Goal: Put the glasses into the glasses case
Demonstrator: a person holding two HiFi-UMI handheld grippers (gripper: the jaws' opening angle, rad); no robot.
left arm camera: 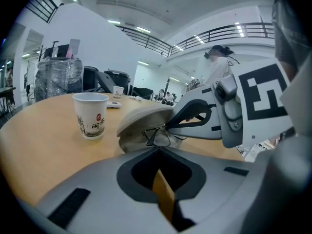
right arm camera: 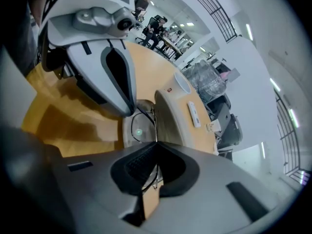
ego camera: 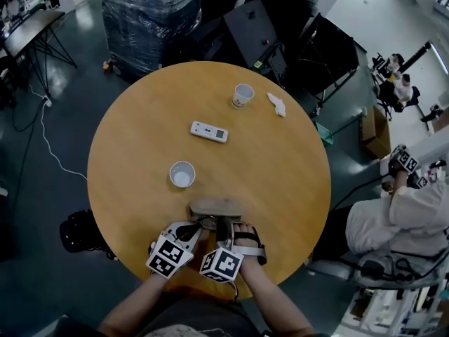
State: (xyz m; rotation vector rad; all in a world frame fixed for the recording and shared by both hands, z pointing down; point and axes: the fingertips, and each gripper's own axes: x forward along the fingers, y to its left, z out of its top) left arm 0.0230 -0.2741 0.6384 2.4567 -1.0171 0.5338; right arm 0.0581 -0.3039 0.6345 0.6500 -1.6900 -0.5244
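Glasses in right claw, at case

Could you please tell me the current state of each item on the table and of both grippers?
glasses case: open, lid raised.
glasses: in the case's mouth, gripped by the right gripper.
near paper cup: upright.
far paper cup: upright.
tissue: crumpled.
left gripper: fingers together, tips at the case.
right gripper: fingers shut on the glasses.
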